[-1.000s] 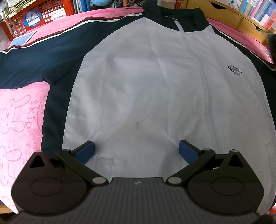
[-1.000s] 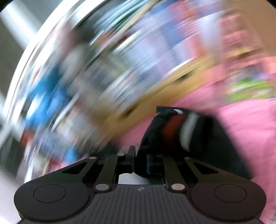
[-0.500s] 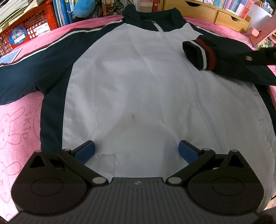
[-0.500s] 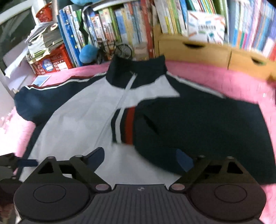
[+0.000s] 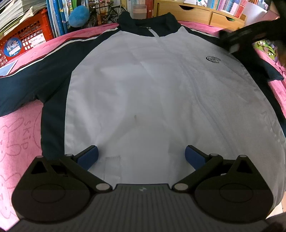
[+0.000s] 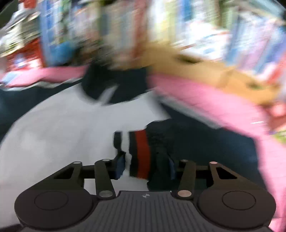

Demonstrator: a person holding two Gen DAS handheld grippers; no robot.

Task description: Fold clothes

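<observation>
A white jacket (image 5: 143, 89) with navy collar and sleeves lies face up on a pink blanket (image 5: 17, 135). Its left sleeve (image 5: 35, 76) stretches out flat. My left gripper (image 5: 141, 157) hovers open over the hem with nothing between its blue pads. In the blurred right wrist view, the other sleeve's striped cuff (image 6: 141, 151) sits between the jaws of my right gripper (image 6: 145, 166), over the edge of the white chest (image 6: 53, 133). Those jaws are closing and both pads look to be against the cuff. The left wrist view shows the right gripper (image 5: 232, 42) as a dark blur at the upper right.
Behind the jacket stand a red crate (image 5: 23, 41), a row of books, a blue plush (image 5: 78, 16), a model bicycle (image 5: 105, 12) and a wooden drawer unit (image 5: 196, 12). Pink blanket shows on both sides of the jacket.
The right gripper let go of the cuff on the chest, then narrowed around it again. The cuff has shifted right, uncovering the chest logo. The left gripper rolled slightly but stayed put.
</observation>
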